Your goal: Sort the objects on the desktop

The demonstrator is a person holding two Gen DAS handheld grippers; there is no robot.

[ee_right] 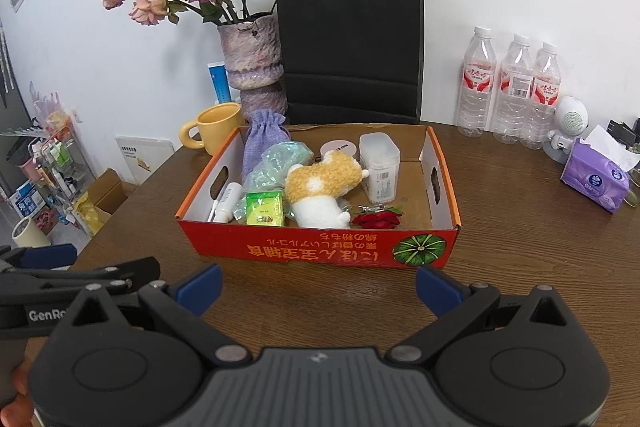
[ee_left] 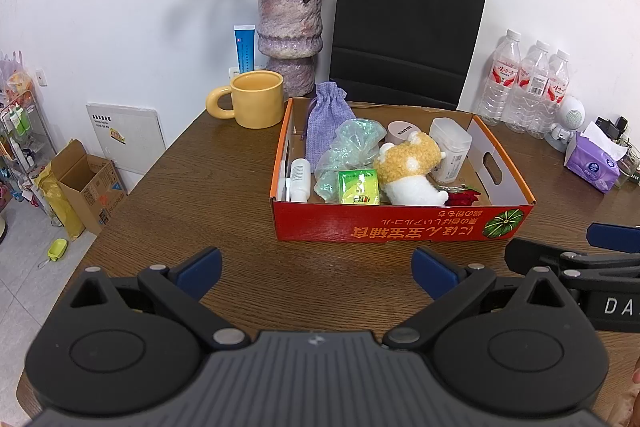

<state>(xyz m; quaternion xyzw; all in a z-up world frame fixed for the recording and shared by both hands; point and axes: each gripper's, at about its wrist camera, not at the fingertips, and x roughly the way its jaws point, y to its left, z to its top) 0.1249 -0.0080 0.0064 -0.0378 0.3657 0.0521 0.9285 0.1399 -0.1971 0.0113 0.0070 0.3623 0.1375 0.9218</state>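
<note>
Both hand-held grippers spread, empty | red box [ee_right: 320,251] just ahead

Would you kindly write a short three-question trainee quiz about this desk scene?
1. True or false: the left gripper and right gripper are both open and hold nothing.
2. Multiple choice: what stands directly behind the cardboard box? A) black paper bag B) tissue pack C) water bottles
3. Fill in: the plush toy lies inside the ____.

Key: 1 true; 2 A; 3 box.
</note>
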